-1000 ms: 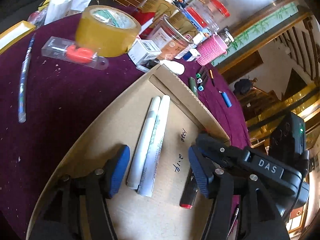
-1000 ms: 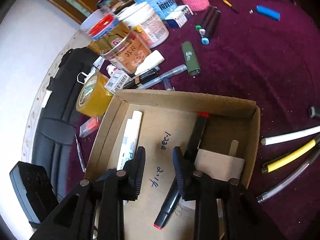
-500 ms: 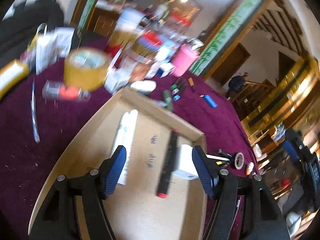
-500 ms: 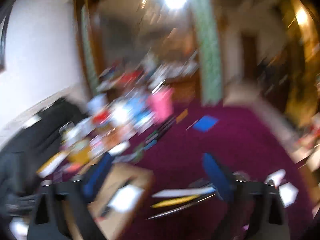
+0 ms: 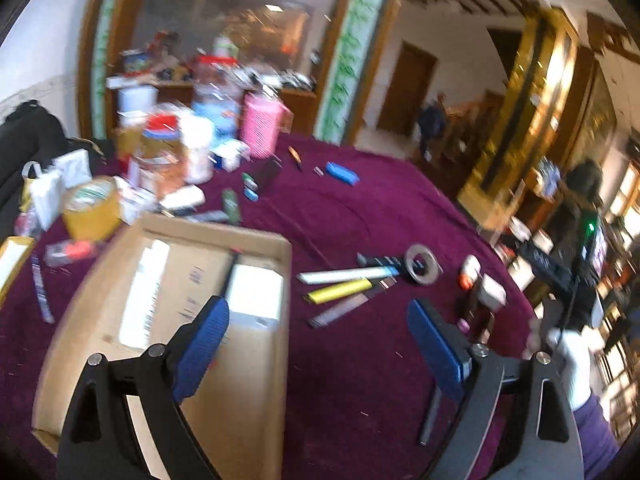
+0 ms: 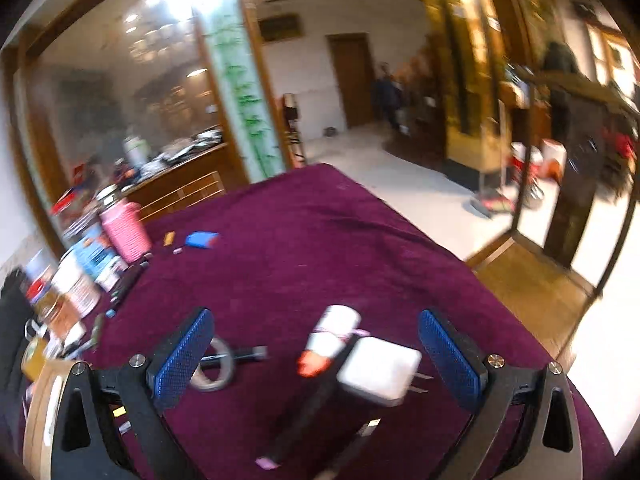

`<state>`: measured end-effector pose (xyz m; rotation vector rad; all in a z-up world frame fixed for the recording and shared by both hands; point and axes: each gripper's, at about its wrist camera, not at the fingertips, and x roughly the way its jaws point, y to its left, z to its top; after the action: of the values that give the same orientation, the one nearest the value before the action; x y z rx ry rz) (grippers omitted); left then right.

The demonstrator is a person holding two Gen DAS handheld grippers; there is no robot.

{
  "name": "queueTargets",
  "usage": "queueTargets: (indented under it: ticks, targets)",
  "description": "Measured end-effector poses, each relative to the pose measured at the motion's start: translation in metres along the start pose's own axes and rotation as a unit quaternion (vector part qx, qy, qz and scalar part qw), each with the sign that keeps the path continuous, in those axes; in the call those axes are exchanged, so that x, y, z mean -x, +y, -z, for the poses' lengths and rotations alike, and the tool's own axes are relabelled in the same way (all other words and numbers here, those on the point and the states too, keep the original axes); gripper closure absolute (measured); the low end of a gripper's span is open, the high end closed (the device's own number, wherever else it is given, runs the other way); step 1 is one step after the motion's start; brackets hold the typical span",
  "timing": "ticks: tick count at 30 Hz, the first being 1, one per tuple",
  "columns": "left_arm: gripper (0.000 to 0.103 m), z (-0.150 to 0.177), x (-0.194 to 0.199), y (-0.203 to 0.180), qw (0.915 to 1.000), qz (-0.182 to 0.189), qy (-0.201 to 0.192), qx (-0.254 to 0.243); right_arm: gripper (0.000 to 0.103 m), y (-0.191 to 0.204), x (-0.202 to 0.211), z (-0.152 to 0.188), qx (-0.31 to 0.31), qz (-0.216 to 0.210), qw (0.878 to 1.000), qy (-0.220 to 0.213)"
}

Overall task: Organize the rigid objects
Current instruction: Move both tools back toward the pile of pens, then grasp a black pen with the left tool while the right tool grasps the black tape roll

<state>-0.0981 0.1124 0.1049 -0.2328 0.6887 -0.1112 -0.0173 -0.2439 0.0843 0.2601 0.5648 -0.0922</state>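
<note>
A shallow cardboard box (image 5: 256,400) lies on the purple tablecloth and holds white markers (image 5: 144,292), a black pen and a white block (image 5: 256,296). My left gripper (image 5: 320,352) is wide open and empty, raised above the box's right edge. My right gripper (image 6: 320,356) is wide open and empty above a white charger plug (image 6: 378,370) and a white tube with an orange cap (image 6: 326,338). Both also show in the left wrist view (image 5: 490,292). Loose pens, white (image 5: 344,276) and yellow (image 5: 340,292), lie right of the box.
A grey tape ring (image 5: 420,270) lies beside the pens, also in the right wrist view (image 6: 212,366). A yellow tape roll (image 5: 92,208), jars, a pink cup (image 5: 262,130) and a blue lighter (image 5: 342,172) crowd the far left. The table's edge (image 6: 500,304) drops off at right.
Both grippers have lifted and swung right, away from the box interior. The right gripper's jaws have opened wide, and it now looks over the charger plug instead of the box.
</note>
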Motion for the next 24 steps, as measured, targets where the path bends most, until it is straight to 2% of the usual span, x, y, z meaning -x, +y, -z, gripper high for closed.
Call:
queueTargets:
  ticks: [3,6,7,9,13,18,24]
  targets:
    - [0.013,0.008,-0.02,-0.023,0.9993,0.016,0.031,-0.014,0.0,-0.039,-0.012,-0.002,-0.045,-0.006,0.999,0.008]
    - [0.013,0.022,-0.038,-0.05,0.9972,0.027,0.061,-0.033,0.0,-0.06,-0.018,0.005,-0.074,-0.008,0.997,0.015]
    - [0.013,0.027,-0.046,-0.058,0.9961,0.028,0.074,-0.04,0.0,-0.068,-0.022,0.007,-0.089,-0.009,0.996,0.029]
    - [0.013,0.035,-0.059,-0.07,0.994,0.027,0.094,-0.049,0.0,-0.08,-0.025,0.008,-0.119,-0.028,0.992,0.041]
    - [0.013,0.05,-0.088,-0.097,0.9879,0.013,0.129,-0.084,0.0,-0.086,-0.027,0.012,-0.138,-0.047,0.988,0.052]
    - [0.013,0.065,-0.106,-0.126,0.9802,0.004,0.151,-0.129,0.0,-0.085,-0.033,0.016,-0.144,-0.067,0.984,0.075]
    - [0.013,0.082,-0.118,-0.137,0.9716,-0.009,0.168,-0.167,0.0,-0.081,-0.036,0.017,-0.137,-0.079,0.984,0.084]
